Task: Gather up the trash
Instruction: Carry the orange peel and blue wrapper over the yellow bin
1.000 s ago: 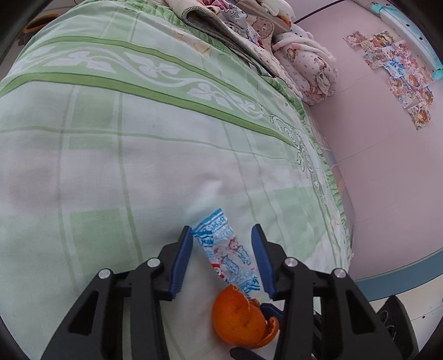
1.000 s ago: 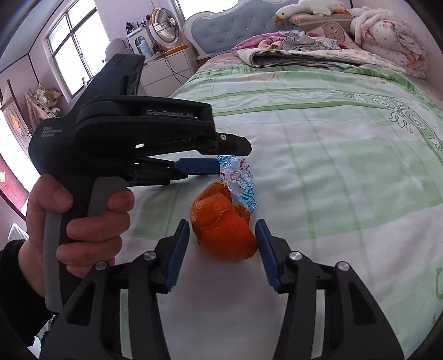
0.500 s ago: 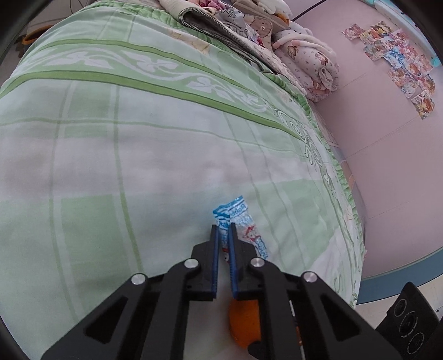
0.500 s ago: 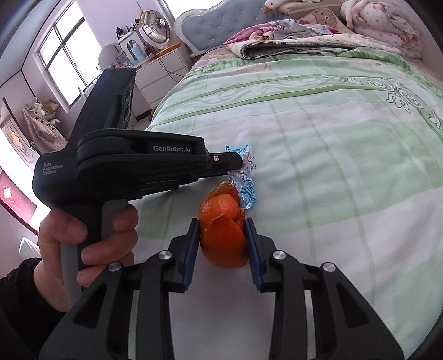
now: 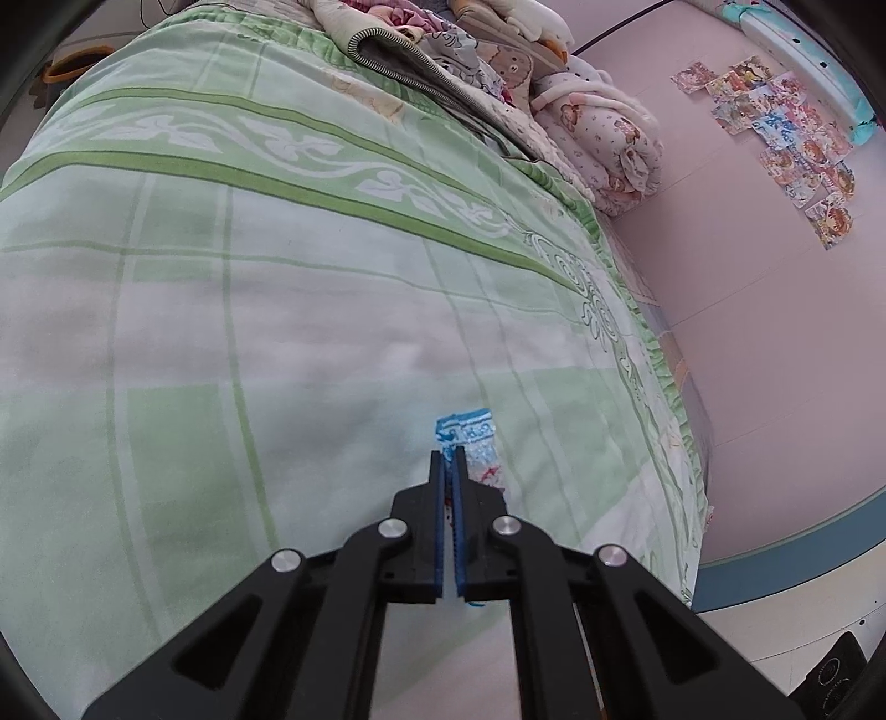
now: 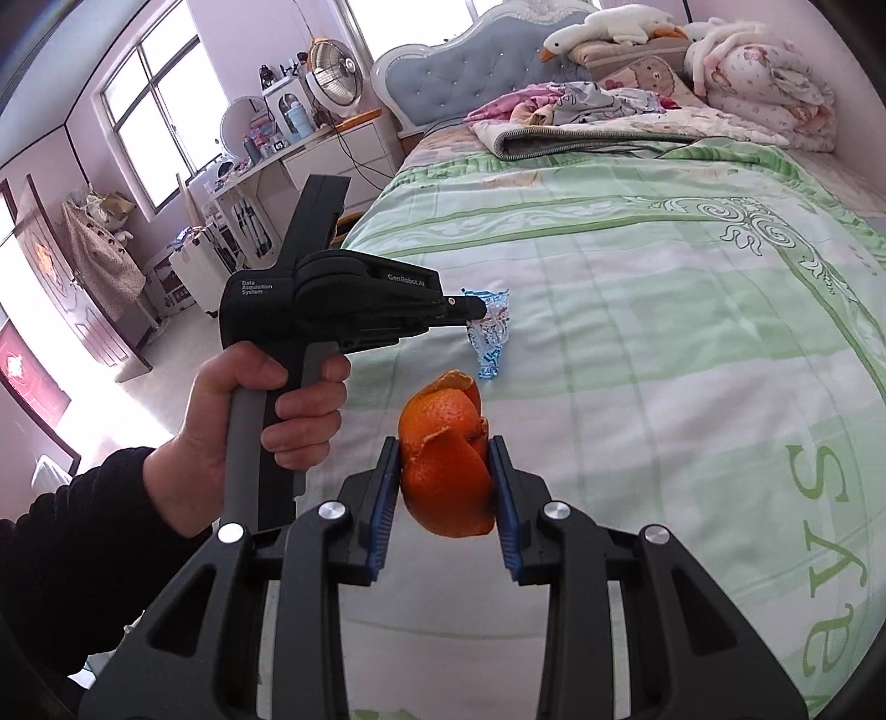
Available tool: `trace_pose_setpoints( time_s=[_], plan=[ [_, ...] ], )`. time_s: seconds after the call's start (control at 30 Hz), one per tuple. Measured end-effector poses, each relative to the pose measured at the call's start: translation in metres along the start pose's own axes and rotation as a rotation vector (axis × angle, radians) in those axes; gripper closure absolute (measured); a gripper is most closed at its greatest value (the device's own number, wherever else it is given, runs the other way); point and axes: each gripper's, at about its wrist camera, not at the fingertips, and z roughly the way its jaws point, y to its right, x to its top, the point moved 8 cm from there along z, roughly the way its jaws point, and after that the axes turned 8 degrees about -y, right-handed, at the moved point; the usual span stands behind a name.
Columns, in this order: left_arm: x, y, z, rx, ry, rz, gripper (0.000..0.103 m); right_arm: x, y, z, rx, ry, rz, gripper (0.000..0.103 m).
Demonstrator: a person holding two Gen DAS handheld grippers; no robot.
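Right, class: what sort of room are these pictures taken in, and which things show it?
Most likely a home bedroom: a bed with a green patterned bedspread, a blue tufted headboard, and folded quilts with a plush goose piled at its head.

The left claw (image 5: 449, 465) hides most of the wrapper (image 5: 477, 450).
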Motion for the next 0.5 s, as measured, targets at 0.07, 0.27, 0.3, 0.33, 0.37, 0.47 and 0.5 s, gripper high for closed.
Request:
trace_pose_setpoints(
  time_s=[0.07, 0.27, 0.3, 0.33, 0.37, 0.47, 0.5],
  plan=[
    [-0.001, 0.003, -0.007, -0.011, 0.008, 0.006, 0.102, -0.004, 0.000, -0.011, -0.002, 0.013, 0.005, 0.073],
    [-0.008, 0.011, -0.032, -0.034, 0.040, 0.032, 0.102, -0.010, -0.005, -0.035, -0.014, 0.045, 0.006, 0.073],
    [-0.010, 0.011, -0.036, -0.038, 0.044, 0.034, 0.102, -0.012, -0.006, -0.038, -0.012, 0.048, 0.009, 0.073],
    [-0.013, 0.012, -0.040, -0.042, 0.048, 0.038, 0.102, -0.013, -0.006, -0.040, -0.012, 0.051, 0.013, 0.073],
    [-0.015, 0.013, -0.044, -0.040, 0.054, 0.046, 0.102, -0.015, -0.006, -0.043, -0.013, 0.055, 0.017, 0.073],
    [-0.024, 0.015, -0.058, -0.036, 0.067, 0.068, 0.102, -0.021, -0.009, -0.051, -0.016, 0.064, 0.026, 0.073],
    [-0.028, 0.016, -0.063, -0.036, 0.070, 0.075, 0.102, -0.023, -0.009, -0.054, -0.015, 0.067, 0.029, 0.073]
  ],
)
